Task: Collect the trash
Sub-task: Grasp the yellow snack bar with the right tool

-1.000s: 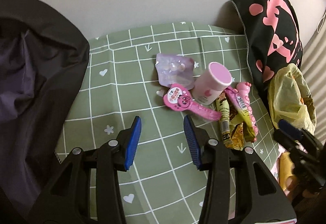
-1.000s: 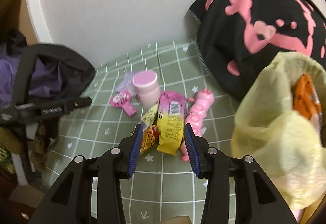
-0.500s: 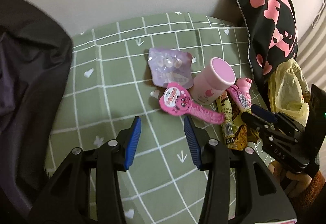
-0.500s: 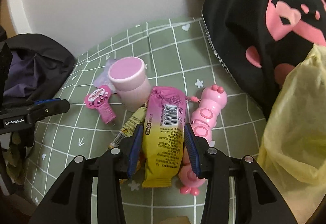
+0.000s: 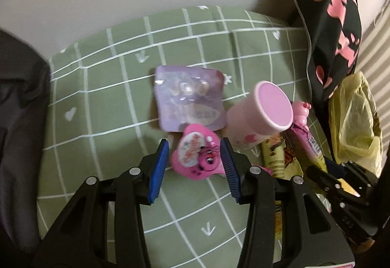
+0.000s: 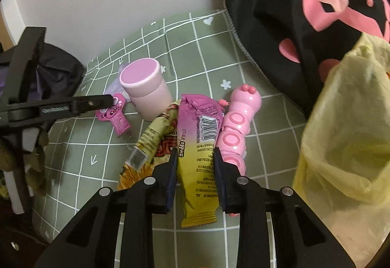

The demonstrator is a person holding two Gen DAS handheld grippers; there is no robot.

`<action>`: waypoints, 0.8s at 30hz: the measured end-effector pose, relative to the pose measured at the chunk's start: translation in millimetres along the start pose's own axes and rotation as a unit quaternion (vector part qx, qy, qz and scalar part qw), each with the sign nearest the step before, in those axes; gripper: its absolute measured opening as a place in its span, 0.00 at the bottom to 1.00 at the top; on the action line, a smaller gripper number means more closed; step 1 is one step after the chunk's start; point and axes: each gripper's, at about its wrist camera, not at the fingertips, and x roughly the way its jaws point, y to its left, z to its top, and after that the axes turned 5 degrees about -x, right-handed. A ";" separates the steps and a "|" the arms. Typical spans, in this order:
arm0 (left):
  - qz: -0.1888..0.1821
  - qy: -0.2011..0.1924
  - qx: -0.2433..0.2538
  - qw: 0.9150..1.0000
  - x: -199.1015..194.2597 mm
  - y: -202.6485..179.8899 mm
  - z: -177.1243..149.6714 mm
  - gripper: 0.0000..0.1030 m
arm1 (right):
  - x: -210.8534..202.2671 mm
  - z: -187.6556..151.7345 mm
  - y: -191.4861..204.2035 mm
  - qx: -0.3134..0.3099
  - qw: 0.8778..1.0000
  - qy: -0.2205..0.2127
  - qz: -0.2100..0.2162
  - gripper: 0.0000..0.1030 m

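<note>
My right gripper (image 6: 195, 152) is closing its jaws on a pink-and-yellow snack wrapper (image 6: 197, 126) that lies on the green checked sheet (image 6: 207, 48). Both pads touch the wrapper's edges. My left gripper (image 5: 193, 143) stands open, its fingers on either side of a pink round-headed candy wrapper (image 5: 192, 158) without touching it. Behind that wrapper lie a purple blister packet (image 5: 190, 100) and a pink lidded cup (image 5: 263, 112). A yellow plastic bag (image 6: 346, 134) stands open at the right.
A crumpled yellow wrapper (image 6: 151, 141) and a pink caterpillar toy (image 6: 238, 121) flank the held wrapper. A black cushion with pink print (image 6: 304, 12) leans at the back right. Dark clothing (image 5: 19, 121) is piled at the left. A wall runs behind.
My right gripper's jaws have narrowed onto the pink-and-yellow wrapper after sinking over it. My left gripper has moved forward and down until the pink candy wrapper sits between its fingers.
</note>
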 end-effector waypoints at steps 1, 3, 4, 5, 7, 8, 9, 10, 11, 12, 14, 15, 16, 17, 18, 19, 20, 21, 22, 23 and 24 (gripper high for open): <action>0.002 0.000 0.006 1.000 1.8 -4.1 0.0 0.41 | -2.7 -0.6 -0.7 0.000 1.000 -0.002 -0.005 0.26; 0.011 0.000 0.022 1.000 6.0 -13.3 -0.1 0.41 | -7.7 -1.3 -3.3 0.000 1.000 -0.008 -0.010 0.26; 0.021 0.001 0.032 0.999 8.6 -17.5 -0.2 0.41 | -9.7 -1.3 -4.4 0.001 1.000 -0.009 -0.012 0.26; 0.030 0.002 0.040 0.999 10.9 -20.6 -0.1 0.41 | -11.8 -1.6 -6.1 0.004 1.000 -0.010 -0.014 0.26; 0.038 0.003 0.051 0.998 13.2 -23.2 -0.8 0.41 | -14.2 -2.8 -8.8 0.006 1.000 -0.011 -0.017 0.26; 0.045 0.004 0.058 0.997 14.3 -24.1 -1.4 0.41 | -14.6 -3.5 -10.1 0.008 1.000 -0.011 -0.017 0.26; 0.049 0.003 0.062 0.997 14.4 -24.4 -1.9 0.41 | -15.7 -4.2 -11.6 0.009 1.000 -0.011 -0.016 0.26; 0.052 0.002 0.064 0.997 14.4 -24.8 -2.1 0.41 | -16.2 -4.7 -12.0 0.011 1.000 -0.011 -0.015 0.26; 0.057 0.001 0.067 0.996 13.4 -23.9 -2.7 0.41 | -16.5 -5.3 -11.8 0.011 1.000 -0.012 -0.013 0.26; 0.062 -0.001 0.069 0.996 12.1 -22.0 -3.3 0.41 | -16.2 -5.7 -10.8 0.010 1.000 -0.012 -0.013 0.26; 0.071 -0.004 0.072 0.995 9.7 -16.1 -5.0 0.41 | -15.5 -6.0 -8.5 0.008 1.000 -0.012 -0.010 0.26; 0.078 -0.006 0.071 0.994 6.1 -9.2 -6.1 0.41 | -15.1 -6.7 -7.9 0.008 1.000 -0.011 -0.008 0.26; 0.082 -0.009 0.067 0.994 4.3 -4.8 -5.6 0.41 | -14.2 -7.1 -7.2 0.009 1.000 -0.010 -0.004 0.26; 0.086 -0.010 0.063 0.994 1.9 -0.6 -5.4 0.41 | -13.1 -7.1 -6.7 0.011 1.000 -0.009 0.000 0.26; 0.091 -0.011 0.055 0.994 -0.9 5.2 -4.5 0.41 | -11.6 -6.8 -5.8 0.012 1.000 -0.008 0.005 0.26; 0.095 -0.012 0.049 0.994 -2.7 9.2 -3.6 0.41 | -10.7 -6.1 -5.3 0.015 1.000 -0.008 0.014 0.24; 0.100 -0.014 0.037 0.994 -6.4 16.9 -2.1 0.41 | -10.1 -5.1 -3.7 0.015 1.000 -0.008 0.019 0.22; 0.098 -0.015 0.028 0.995 -9.1 21.8 -1.3 0.41 | -11.0 -3.1 -1.8 0.011 1.000 -0.011 0.024 0.21; 0.087 -0.017 0.010 0.996 -13.5 29.0 -0.2 0.41 | -12.7 -1.4 -0.1 0.007 1.000 -0.015 0.026 0.20; 0.078 -0.018 -0.003 0.997 -16.2 33.3 0.3 0.41 | -14.3 0.1 1.1 0.005 0.999 -0.018 0.029 0.20; 0.064 -0.018 -0.019 0.998 -18.9 38.3 1.1 0.41 | -16.5 2.0 2.2 0.003 0.999 -0.023 0.031 0.20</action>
